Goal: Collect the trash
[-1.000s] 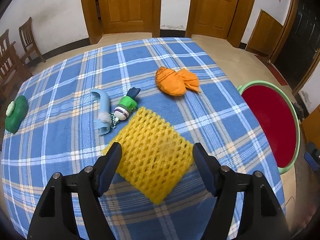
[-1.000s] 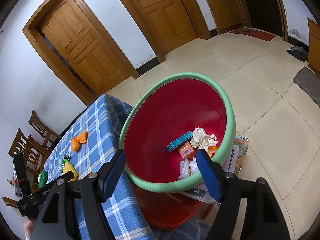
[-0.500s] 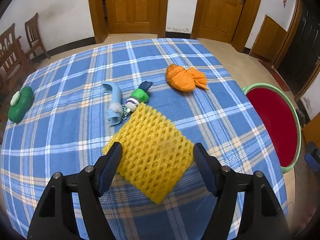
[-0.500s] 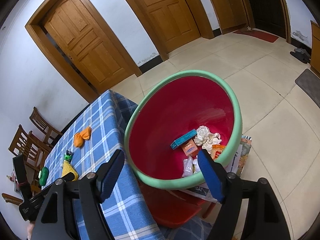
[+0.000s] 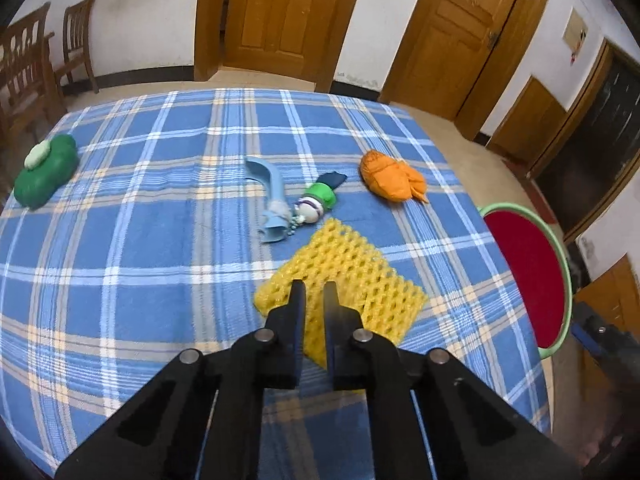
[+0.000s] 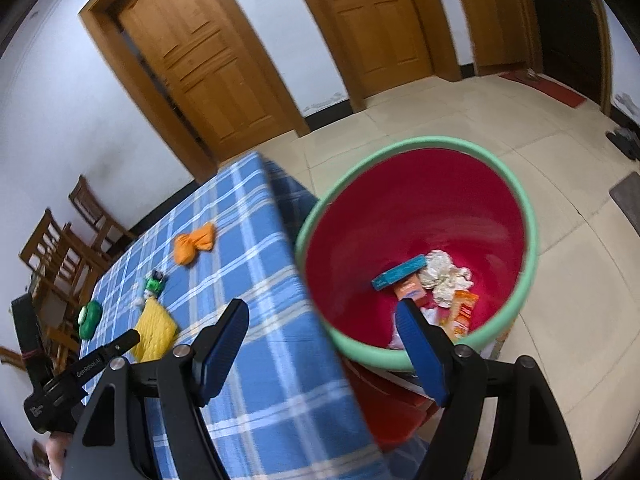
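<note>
A yellow foam net [image 5: 360, 276] lies flat on the blue checked tablecloth [image 5: 140, 248]. My left gripper [image 5: 314, 286] is down on the net's near part. Its jaws are closing to a narrow slit, and a strip of the net shows between them. The right wrist view shows the same net [image 6: 156, 328] with the left gripper's tip at its edge. My right gripper [image 6: 324, 316] hangs open and empty between the table's corner and a red bin with a green rim [image 6: 532, 232]. Boxes and crumpled paper [image 6: 440, 276] lie in that bin.
On the cloth also lie an orange cloth lump [image 5: 390, 180], a green and white toy [image 5: 316, 202], a light blue curved piece [image 5: 270, 200] and a green pouch [image 5: 46, 174]. Wooden chairs [image 5: 32, 68] stand at the far left. The bin [image 5: 532, 276] sits past the table's right edge.
The left jaws, wide apart either side of the net before, have come together over it, and the left gripper has come closer over the net. The right view has swung left, bringing more table in.
</note>
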A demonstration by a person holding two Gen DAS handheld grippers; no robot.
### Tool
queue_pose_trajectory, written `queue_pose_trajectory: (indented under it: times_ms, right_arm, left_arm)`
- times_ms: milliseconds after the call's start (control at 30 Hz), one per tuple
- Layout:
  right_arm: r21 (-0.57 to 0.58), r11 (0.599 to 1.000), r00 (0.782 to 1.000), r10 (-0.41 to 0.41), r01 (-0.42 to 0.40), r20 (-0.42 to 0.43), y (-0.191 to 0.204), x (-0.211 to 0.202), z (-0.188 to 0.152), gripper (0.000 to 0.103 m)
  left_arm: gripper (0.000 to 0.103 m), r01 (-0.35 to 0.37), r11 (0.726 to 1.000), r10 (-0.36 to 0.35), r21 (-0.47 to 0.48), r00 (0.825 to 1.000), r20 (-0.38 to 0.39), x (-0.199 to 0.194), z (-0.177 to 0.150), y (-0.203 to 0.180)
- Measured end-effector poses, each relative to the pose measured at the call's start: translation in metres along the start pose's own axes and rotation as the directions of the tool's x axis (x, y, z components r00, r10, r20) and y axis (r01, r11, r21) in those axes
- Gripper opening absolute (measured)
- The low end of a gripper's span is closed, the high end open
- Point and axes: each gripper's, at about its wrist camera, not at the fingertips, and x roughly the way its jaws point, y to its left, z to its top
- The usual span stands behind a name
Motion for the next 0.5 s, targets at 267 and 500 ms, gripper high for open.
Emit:
queue_pose_trajectory:
  times_ms: [267, 500]
  right_arm:
    - [-0.043, 0.999, 0.999, 0.027, -0.028, -0.016, 0.03, 0.008, -0.001, 0.078]
    - [-0.042, 0.999, 0.999, 0.016, -0.018, -0.03, 0.033, 0.01, -0.006, 0.078]
  left_arm:
    - [0.042, 0.011, 1.0, -0.011, -0.029, 1.0, -0.002, -0.006, 0.001, 0.014]
    - [0.058, -0.024, 0.999, 0.025, 0.023, 0.998, -0.051, 0.013, 0.001, 0.004]
